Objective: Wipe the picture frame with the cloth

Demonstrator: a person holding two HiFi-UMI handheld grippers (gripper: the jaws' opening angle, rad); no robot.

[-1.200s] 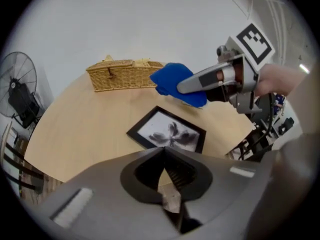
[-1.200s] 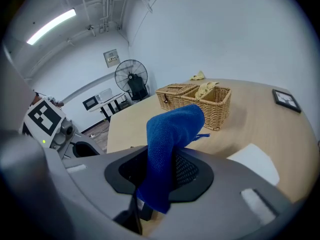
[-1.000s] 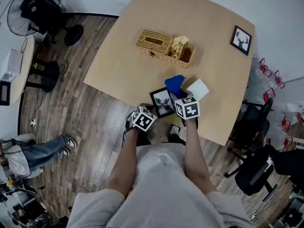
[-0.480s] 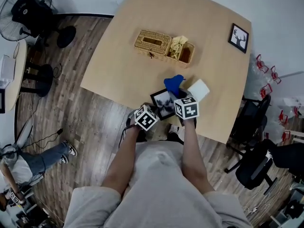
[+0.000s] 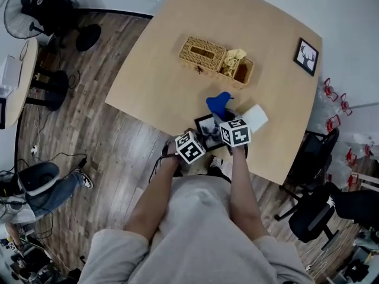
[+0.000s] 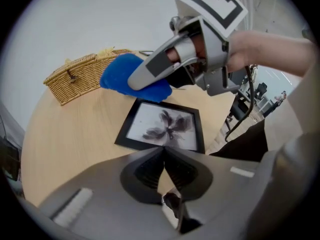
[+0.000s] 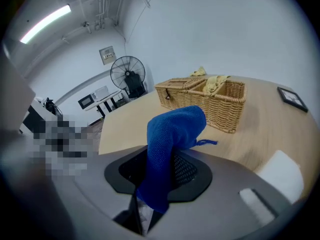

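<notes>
in the head view, the picture frame (image 5: 207,128) lies flat on the table (image 5: 154,81), close to the edge nearest the person, with the left gripper (image 5: 195,141) at its near left corner and the right gripper (image 5: 228,122) at its right side. the blue cloth (image 5: 219,103) sticks out beyond the frame's far edge, a wicker basket (image 5: 216,59) stands toward the middle of the table, and a white pad (image 5: 256,117) lies just right of the cloth. in the left gripper view, the left gripper's jaws are pressed together with nothing between them, hovering short of the frame's near edge. there the right gripper holds the cloth (image 6: 125,78) over the frame's far edge, though we cannot tell whether cloth and frame touch. in the right gripper view, the jaws pinch the cloth's lower end and its free end folds forward toward the basket. we judge the task to be at its start: the cloth is gripped and brought to the frame, but nearly all the glass lies uncovered and no view shows a wiped area, so the strokes across the frame are what is left.
</notes>
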